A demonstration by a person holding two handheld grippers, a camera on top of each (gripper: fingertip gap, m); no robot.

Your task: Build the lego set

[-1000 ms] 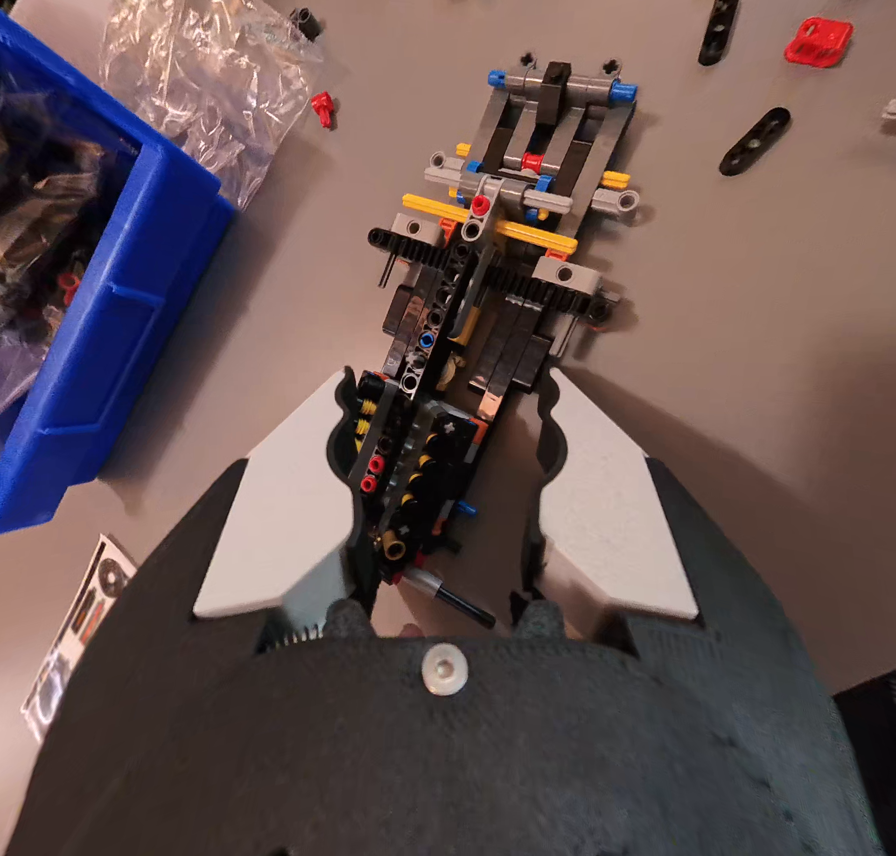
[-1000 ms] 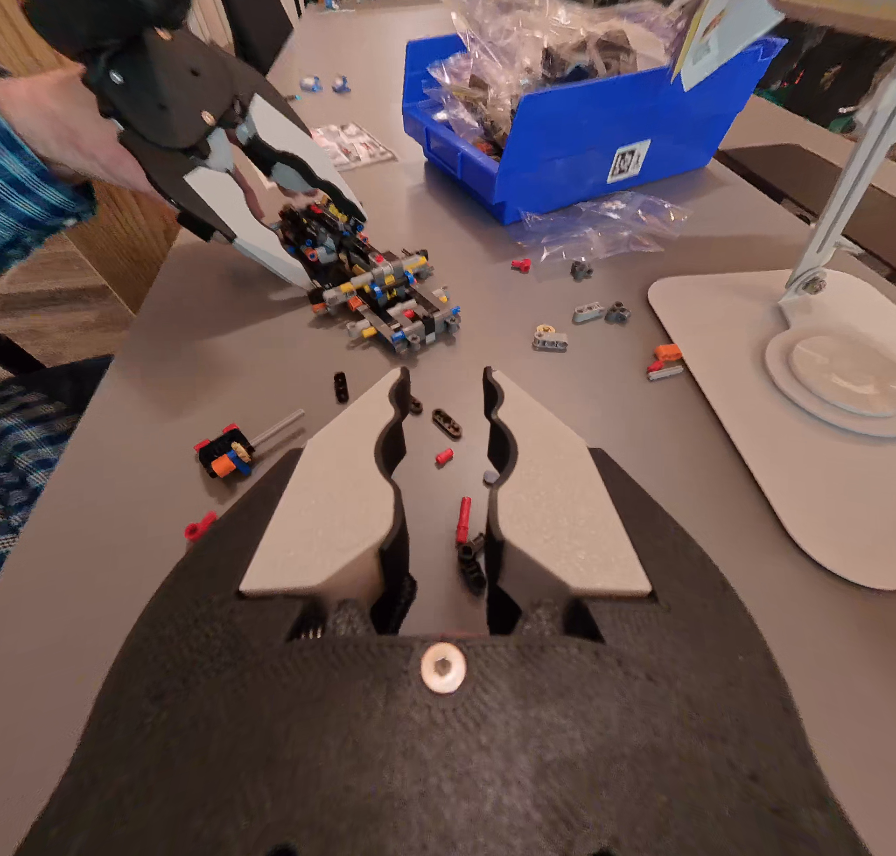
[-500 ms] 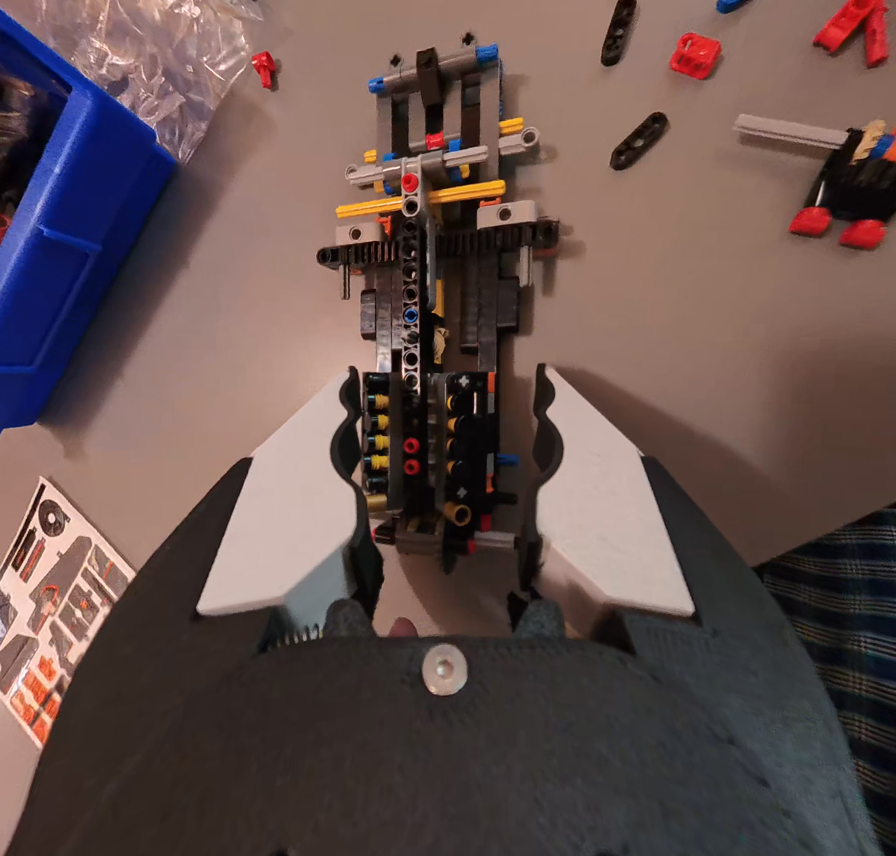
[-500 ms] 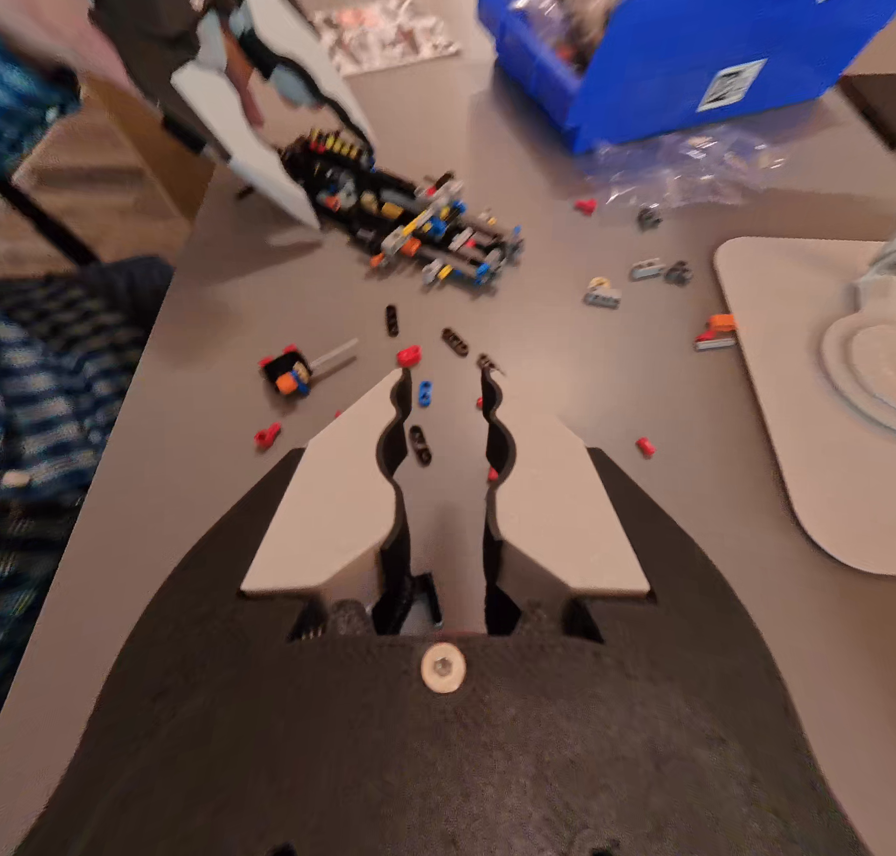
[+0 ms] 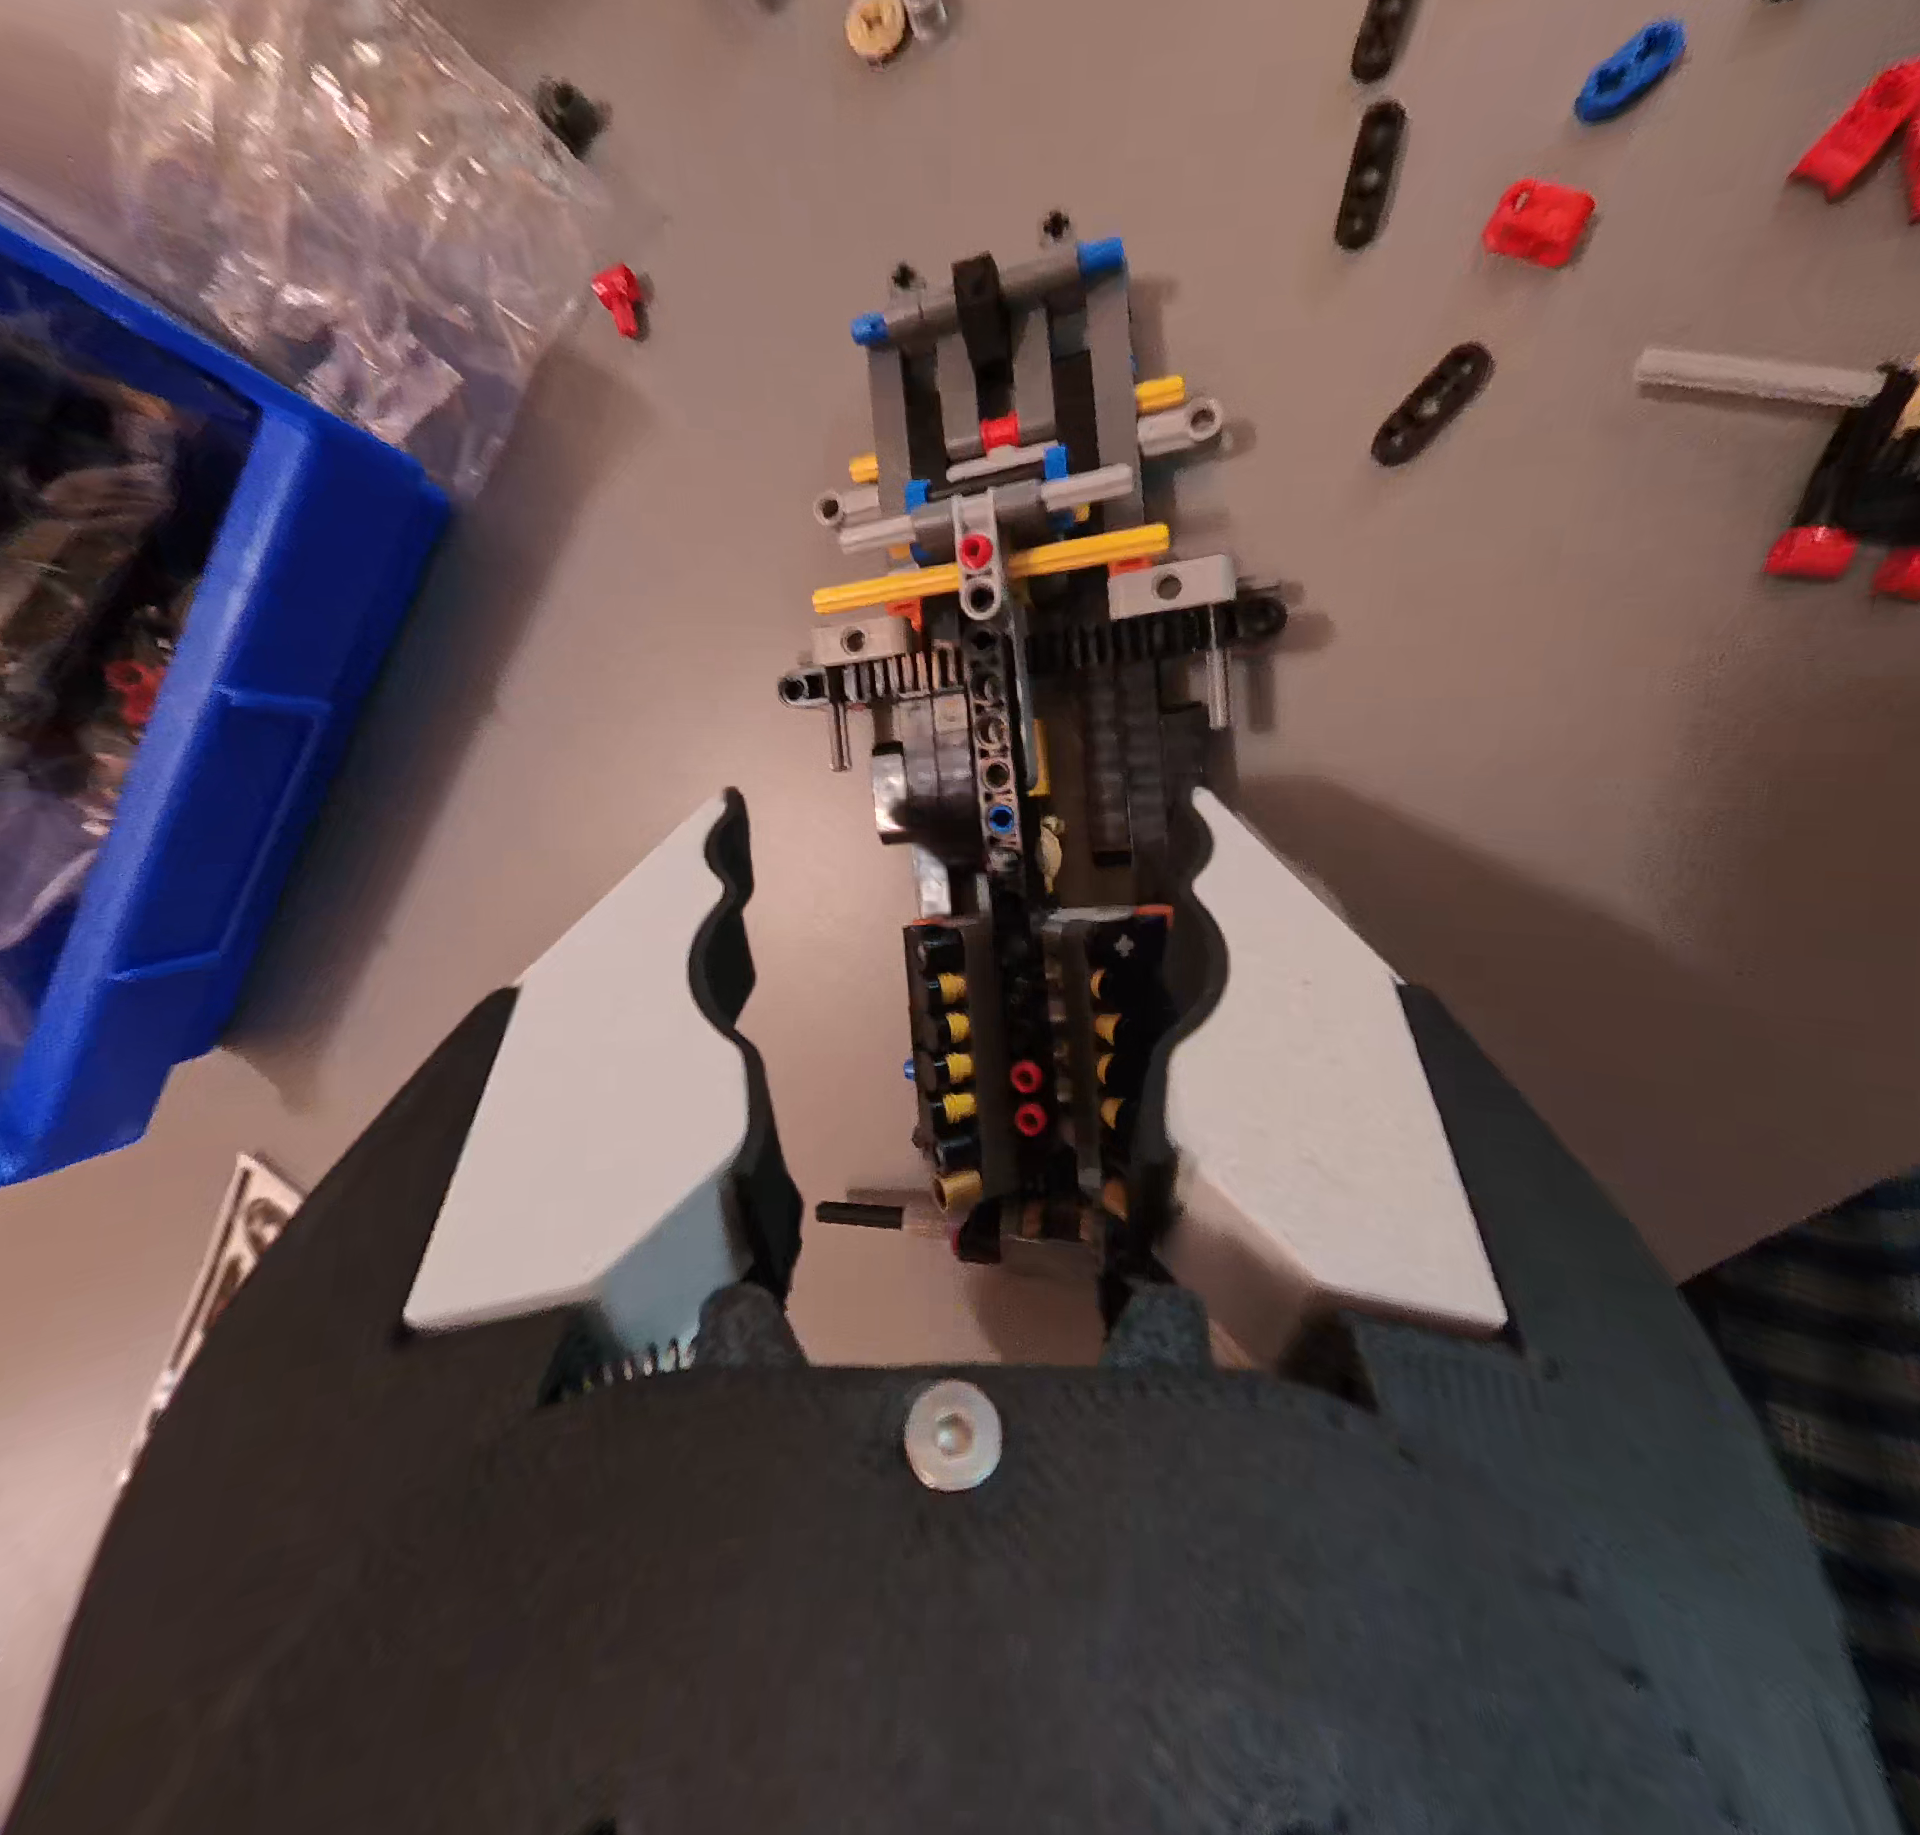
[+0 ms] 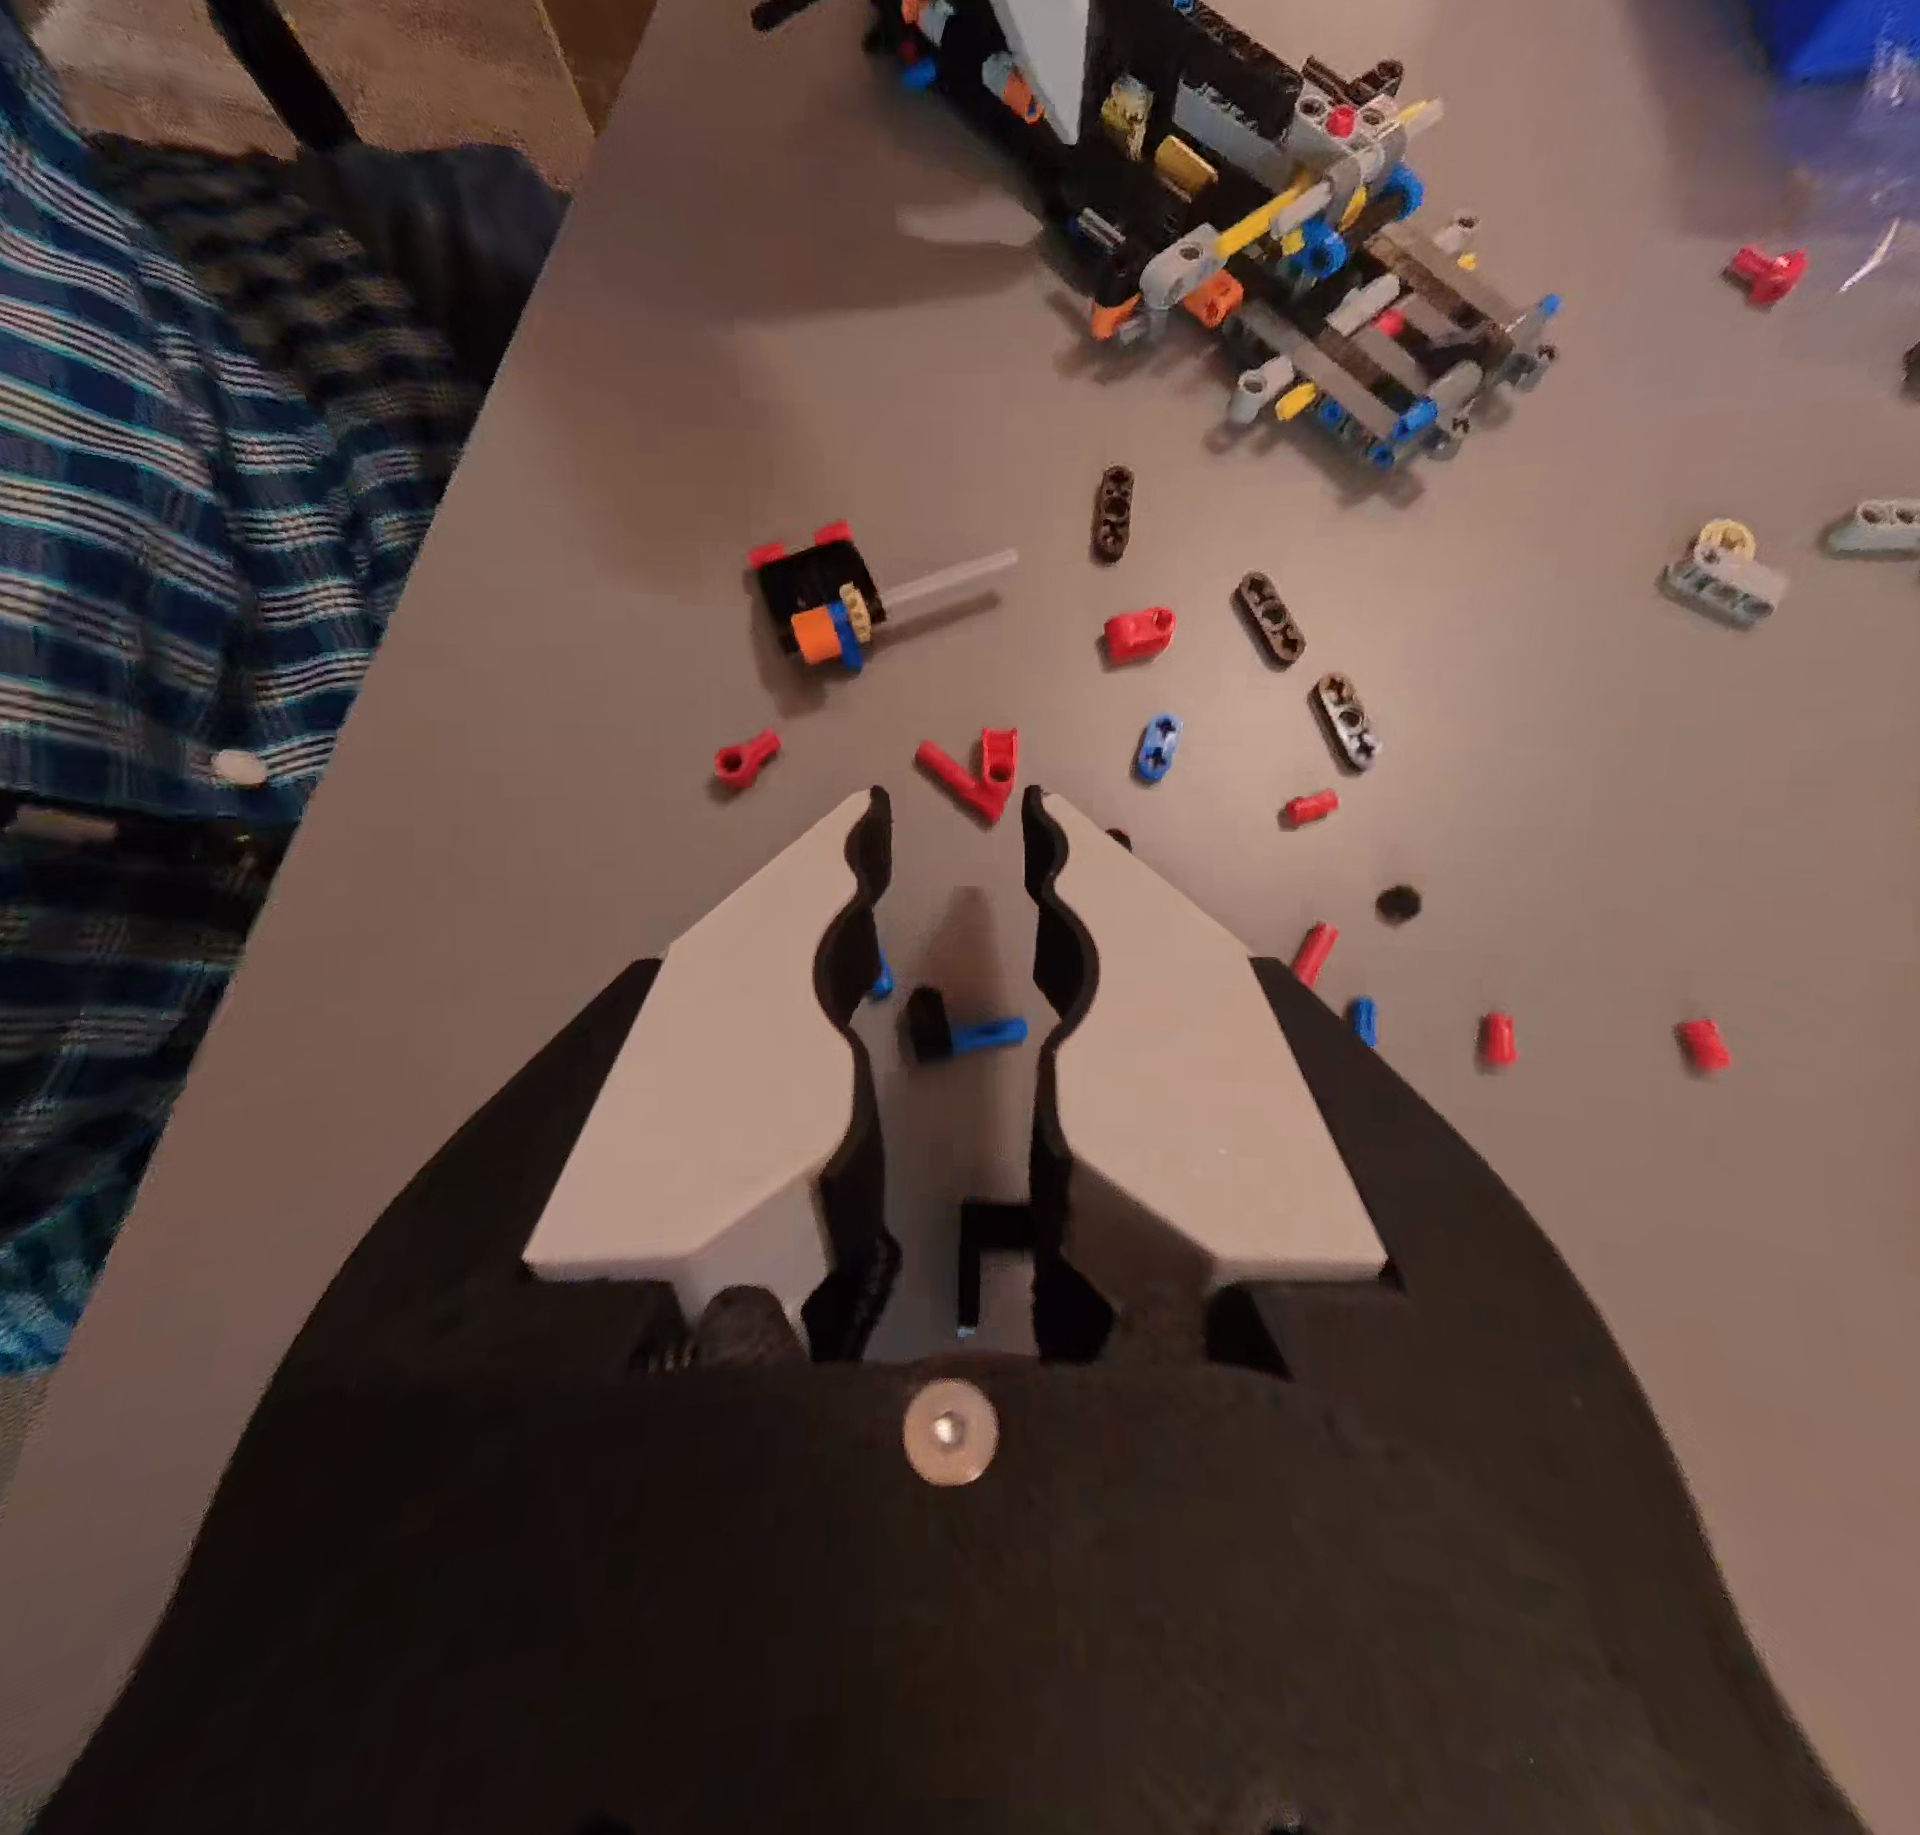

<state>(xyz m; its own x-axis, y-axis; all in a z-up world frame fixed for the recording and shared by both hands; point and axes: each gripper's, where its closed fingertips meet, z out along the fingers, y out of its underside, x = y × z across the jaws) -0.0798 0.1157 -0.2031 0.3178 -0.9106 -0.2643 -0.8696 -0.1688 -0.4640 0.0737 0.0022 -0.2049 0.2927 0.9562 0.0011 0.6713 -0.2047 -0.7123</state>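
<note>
The long black, grey and yellow lego chassis (image 5: 997,705) lies on the grey table (image 5: 1507,850). My left gripper (image 5: 964,803) is open and straddles the chassis's near end. Its right finger (image 5: 1299,1058) touches the chassis side, and a gap shows at its left finger (image 5: 613,1058). In the right wrist view the chassis (image 6: 1278,227) lies at the far top, with a left gripper finger (image 6: 1029,9) beside it. My right gripper (image 6: 954,798) is open by a narrow gap and empty. It hovers over a blue pin with a black end (image 6: 966,1035), just short of a red angled piece (image 6: 977,772).
A small black, red and orange sub-assembly with a grey axle (image 6: 821,596) lies left of several loose red, blue and black pieces (image 6: 1268,616). A blue bin (image 5: 239,746) and a clear bag (image 5: 343,175) sit left of the chassis. A person's plaid shirt (image 6: 125,435) is at the table edge.
My right gripper has moved nearer and lower over the loose pieces. My left gripper has shifted left, so the chassis now lies against its right finger.
</note>
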